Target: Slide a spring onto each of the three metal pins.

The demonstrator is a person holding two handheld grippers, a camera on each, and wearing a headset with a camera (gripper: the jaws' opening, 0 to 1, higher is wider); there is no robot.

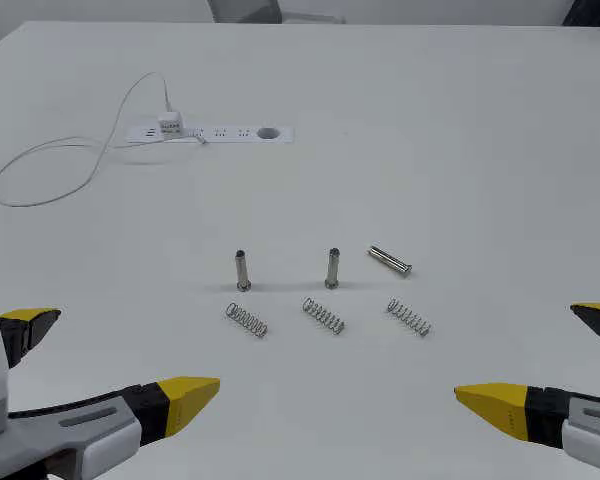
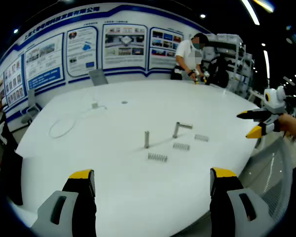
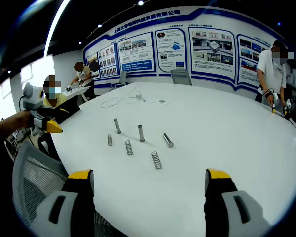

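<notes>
Two pairs of tongs are held low at the near edge of the counter (image 1: 460, 150), both wide open and empty: left tongs (image 1: 130, 352) at 7 o'clock in the head view, right tongs (image 1: 518, 352) at 5 o'clock.

Three springs are laid flat in a row just beyond, long axes run 10 to 4 o'clock:
- left spring (image 1: 246, 320), at 1 o'clock from the left tongs, judged nearer to them
- middle spring (image 1: 323, 315)
- right spring (image 1: 409, 317), at 11 o'clock from the right tongs

Three bare pins are set behind:
- left pin (image 1: 242, 270), upright
- middle pin (image 1: 332, 268), upright
- right pin (image 1: 389, 260), lying flat

Farthest, at 11 o'clock, a power strip (image 1: 215, 132) with cable (image 1: 70, 150) is noted.
</notes>
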